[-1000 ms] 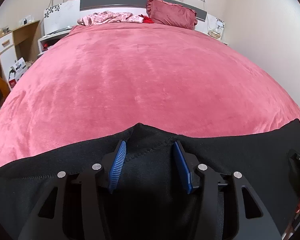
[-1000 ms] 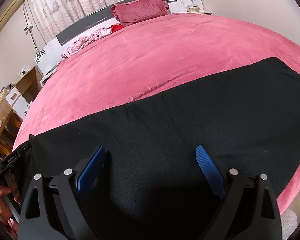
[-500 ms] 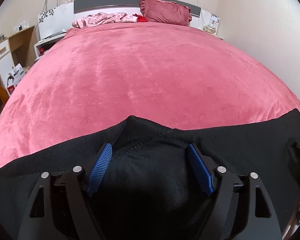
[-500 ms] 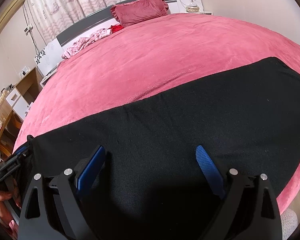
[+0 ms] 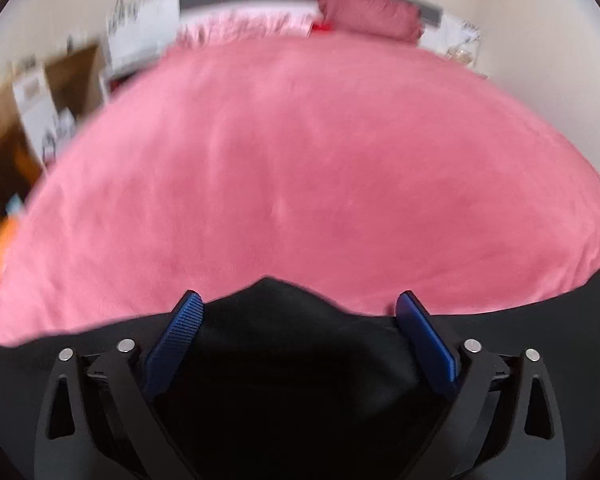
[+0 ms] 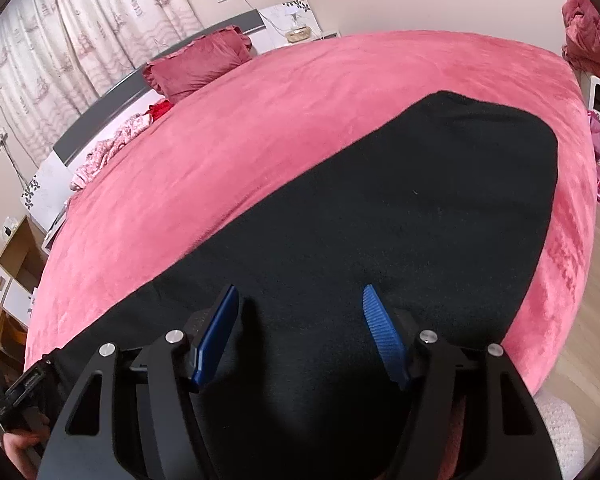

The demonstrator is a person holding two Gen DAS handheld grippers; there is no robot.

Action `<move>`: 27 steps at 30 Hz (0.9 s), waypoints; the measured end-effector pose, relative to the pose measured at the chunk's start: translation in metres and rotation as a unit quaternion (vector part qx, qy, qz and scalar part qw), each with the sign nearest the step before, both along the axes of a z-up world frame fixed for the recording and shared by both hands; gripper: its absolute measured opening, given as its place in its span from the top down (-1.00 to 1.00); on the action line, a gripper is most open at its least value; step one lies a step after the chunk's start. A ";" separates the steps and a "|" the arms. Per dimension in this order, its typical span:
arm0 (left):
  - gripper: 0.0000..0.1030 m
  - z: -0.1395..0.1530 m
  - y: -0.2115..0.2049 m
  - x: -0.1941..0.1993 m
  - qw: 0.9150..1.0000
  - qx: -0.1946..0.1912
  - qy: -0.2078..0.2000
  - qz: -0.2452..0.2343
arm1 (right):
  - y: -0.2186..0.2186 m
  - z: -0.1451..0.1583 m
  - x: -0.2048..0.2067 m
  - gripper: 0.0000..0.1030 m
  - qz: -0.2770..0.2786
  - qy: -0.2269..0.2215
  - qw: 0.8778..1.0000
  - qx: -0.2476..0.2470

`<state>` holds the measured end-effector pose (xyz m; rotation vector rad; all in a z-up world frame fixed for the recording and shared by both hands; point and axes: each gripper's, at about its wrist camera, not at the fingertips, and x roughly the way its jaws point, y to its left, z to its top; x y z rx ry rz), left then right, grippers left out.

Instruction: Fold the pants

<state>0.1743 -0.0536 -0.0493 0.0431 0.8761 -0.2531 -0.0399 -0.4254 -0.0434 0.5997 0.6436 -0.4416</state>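
Probably soft, limp black pants, likely to sag and slide on pink bedspread. Best pinched at near hem corners. Left gripper and right gripper both spread wide, holding nothing.

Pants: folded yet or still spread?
Spread. The pants lie as one long flat black band across the bed, no layer doubled over. Only a small peak is raised at the edge.

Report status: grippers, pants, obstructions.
Left gripper open over the pants' peaked edge. Right gripper open above the flat pants on the bed. Nothing in the way.
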 end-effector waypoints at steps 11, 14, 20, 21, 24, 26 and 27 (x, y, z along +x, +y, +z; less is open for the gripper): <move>-0.93 0.005 0.015 -0.026 0.999 -0.038 -0.023 -0.010 | 0.007 0.000 0.000 -0.50 0.014 -0.002 1.000 -0.010; -0.93 0.007 0.018 -0.038 0.999 -0.039 -0.025 -0.016 | 0.008 0.001 0.000 -0.51 0.015 -0.003 1.000 -0.010; -0.93 0.011 0.034 -0.061 0.998 -0.055 -0.022 -0.016 | 0.004 0.008 -0.009 -0.57 0.007 -0.023 1.000 -0.008; -0.93 0.011 0.036 -0.067 0.998 -0.055 -0.020 -0.016 | 0.005 0.009 -0.009 -0.58 0.005 -0.024 1.000 -0.009; -0.93 0.008 0.037 -0.080 0.999 -0.035 -0.018 -0.025 | 0.002 0.010 -0.011 -0.58 -0.002 -0.028 1.000 -0.001; -0.93 0.008 0.035 -0.095 0.999 -0.010 -0.042 -0.032 | 0.000 0.011 -0.014 -0.58 -0.007 -0.031 0.999 0.004; -0.93 0.009 0.035 -0.101 0.998 -0.004 -0.049 -0.032 | -0.001 0.013 -0.016 -0.58 -0.011 -0.033 0.999 0.005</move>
